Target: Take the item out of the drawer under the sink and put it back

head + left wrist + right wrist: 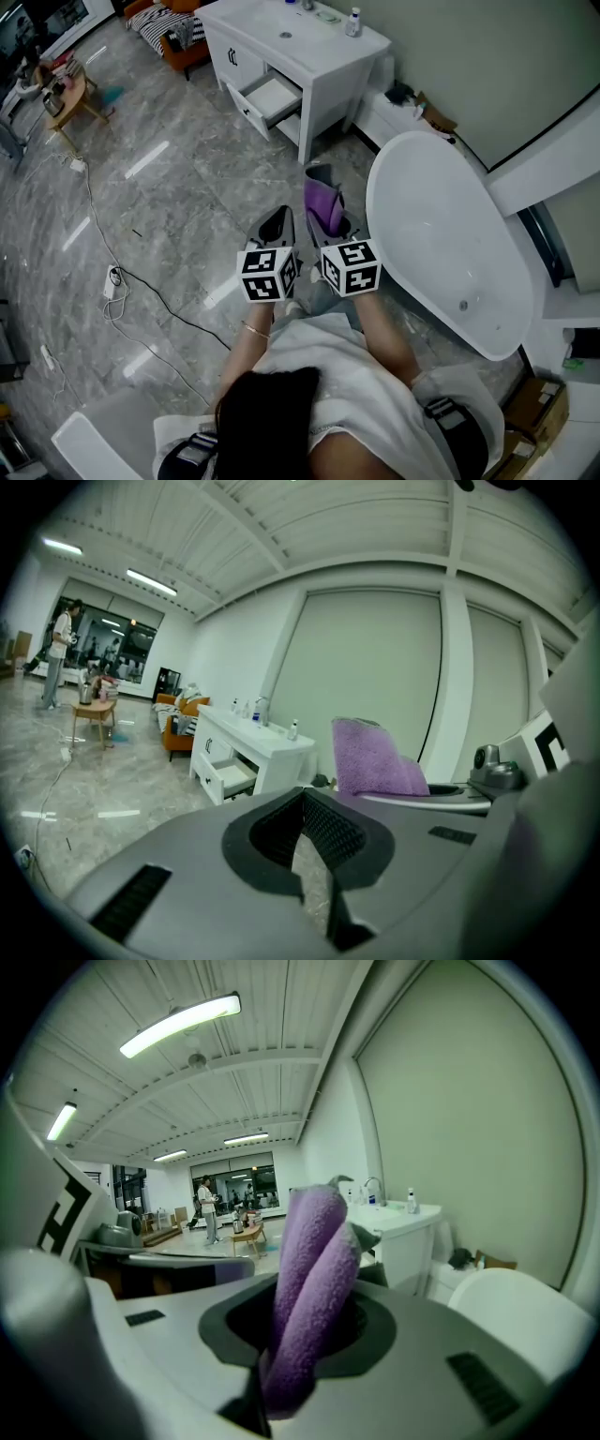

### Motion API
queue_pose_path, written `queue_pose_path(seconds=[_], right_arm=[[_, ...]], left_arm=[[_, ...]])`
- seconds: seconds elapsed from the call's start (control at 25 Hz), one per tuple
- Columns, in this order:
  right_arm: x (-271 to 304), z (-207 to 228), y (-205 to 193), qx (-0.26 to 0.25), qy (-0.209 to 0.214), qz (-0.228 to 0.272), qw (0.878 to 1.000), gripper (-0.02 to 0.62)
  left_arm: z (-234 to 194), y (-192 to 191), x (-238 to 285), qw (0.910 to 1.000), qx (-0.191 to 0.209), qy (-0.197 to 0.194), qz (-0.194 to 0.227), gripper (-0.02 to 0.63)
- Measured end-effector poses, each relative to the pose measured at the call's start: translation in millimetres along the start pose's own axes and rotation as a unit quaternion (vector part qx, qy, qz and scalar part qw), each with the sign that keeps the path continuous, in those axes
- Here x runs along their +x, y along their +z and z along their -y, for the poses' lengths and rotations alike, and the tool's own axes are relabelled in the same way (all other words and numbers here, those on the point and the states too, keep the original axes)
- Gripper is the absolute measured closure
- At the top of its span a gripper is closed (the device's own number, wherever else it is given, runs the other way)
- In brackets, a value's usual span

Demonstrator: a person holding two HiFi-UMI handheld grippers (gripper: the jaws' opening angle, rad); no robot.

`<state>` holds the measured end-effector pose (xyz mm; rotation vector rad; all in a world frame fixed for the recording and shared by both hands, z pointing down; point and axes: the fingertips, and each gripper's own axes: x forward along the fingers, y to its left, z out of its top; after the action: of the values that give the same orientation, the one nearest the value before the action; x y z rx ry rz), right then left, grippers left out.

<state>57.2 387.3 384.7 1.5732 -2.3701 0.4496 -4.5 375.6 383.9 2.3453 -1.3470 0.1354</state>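
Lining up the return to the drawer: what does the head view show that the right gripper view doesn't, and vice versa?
Head view only: the open drawer and floor cable. Right gripper view only: how the right claw pinches the folded towel, plus ceiling lights. Both: the purple towel and sink cabinet.

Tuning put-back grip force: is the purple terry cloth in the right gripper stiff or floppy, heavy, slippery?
Likely floppy but thick: the purple terry cloth is folded double in the right gripper and squashes in its grip. Probably light, since that pinch alone carries it. Fuzzy pile should resist slipping.
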Motion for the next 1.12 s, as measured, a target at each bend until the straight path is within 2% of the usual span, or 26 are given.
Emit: queue_pose_path(seconds=[0.36,0.96,1.12], right_arm=[[21,9,3,-0.005,0.01,-0.002,1.0,0.497],[82,52,26,-0.005,0.03,-0.008,1.0,0.497],[101,69,32,-0.004,0.039,-0.015,0.999,0.497]], left_arm=[[-13,3,14,0.9995,-0.027,0.009,0.011,0.601],[-26,28,87,0.9997,-0.023,0.009,0.004,0.602],[-31,34,111,0.9994,-0.019,0.031,-0.001,0.601]])
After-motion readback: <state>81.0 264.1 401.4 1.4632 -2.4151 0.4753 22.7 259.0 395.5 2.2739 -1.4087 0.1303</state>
